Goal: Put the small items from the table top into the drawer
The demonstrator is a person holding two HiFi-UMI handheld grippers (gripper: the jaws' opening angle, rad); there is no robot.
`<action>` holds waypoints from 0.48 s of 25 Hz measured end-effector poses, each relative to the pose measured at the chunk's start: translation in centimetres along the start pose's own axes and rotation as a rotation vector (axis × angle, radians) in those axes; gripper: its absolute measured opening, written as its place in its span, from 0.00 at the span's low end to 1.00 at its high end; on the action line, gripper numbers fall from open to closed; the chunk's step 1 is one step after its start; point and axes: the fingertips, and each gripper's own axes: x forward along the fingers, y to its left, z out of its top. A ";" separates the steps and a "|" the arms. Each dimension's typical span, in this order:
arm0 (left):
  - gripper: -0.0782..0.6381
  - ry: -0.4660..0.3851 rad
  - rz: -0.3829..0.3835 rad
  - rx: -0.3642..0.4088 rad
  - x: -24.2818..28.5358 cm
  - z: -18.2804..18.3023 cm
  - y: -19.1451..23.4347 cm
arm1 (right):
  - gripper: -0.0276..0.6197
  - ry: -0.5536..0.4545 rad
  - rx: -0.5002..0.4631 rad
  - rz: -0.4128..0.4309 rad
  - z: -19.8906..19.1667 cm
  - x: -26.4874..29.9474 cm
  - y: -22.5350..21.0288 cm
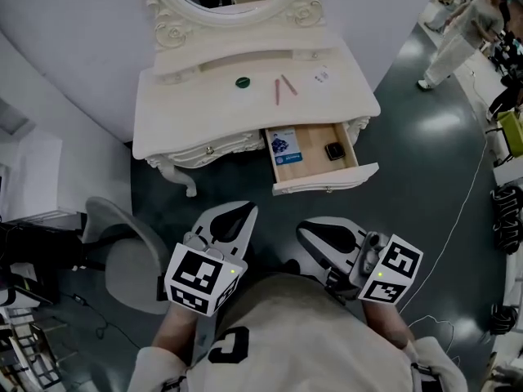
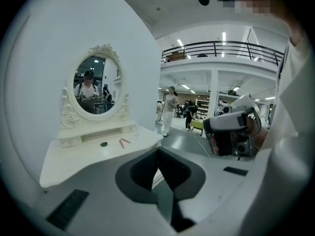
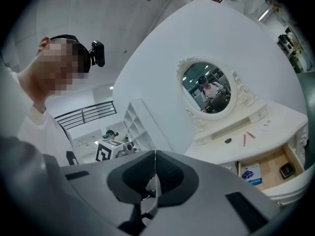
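Observation:
On the white dressing table [image 1: 163, 129] lie a dark green round item [image 1: 242, 82], two pink sticks [image 1: 282, 88] and a small pale item [image 1: 321, 76]. The table's drawer [image 1: 315, 174] stands pulled out, with a blue card [image 1: 283, 145] and a small dark item [image 1: 334, 150] inside. My left gripper [image 1: 249, 209] and right gripper [image 1: 301, 228] are both shut and empty, held close to my body on the near side of the drawer. The right gripper view shows the drawer [image 3: 275, 178], the blue card [image 3: 251, 172] and the pink sticks [image 3: 246, 138].
A grey chair [image 1: 122, 251] stands left of me, beside the table's left end. A person [image 1: 458, 31] stands on the dark floor at the far right. A thin cable [image 1: 466, 211] runs across the floor on the right, past dark gear [image 1: 507, 219].

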 end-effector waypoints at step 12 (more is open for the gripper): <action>0.18 -0.007 -0.020 0.071 -0.6 0.6 8.7 | 0.09 0.016 0.019 -0.063 0.2 7.6 -0.6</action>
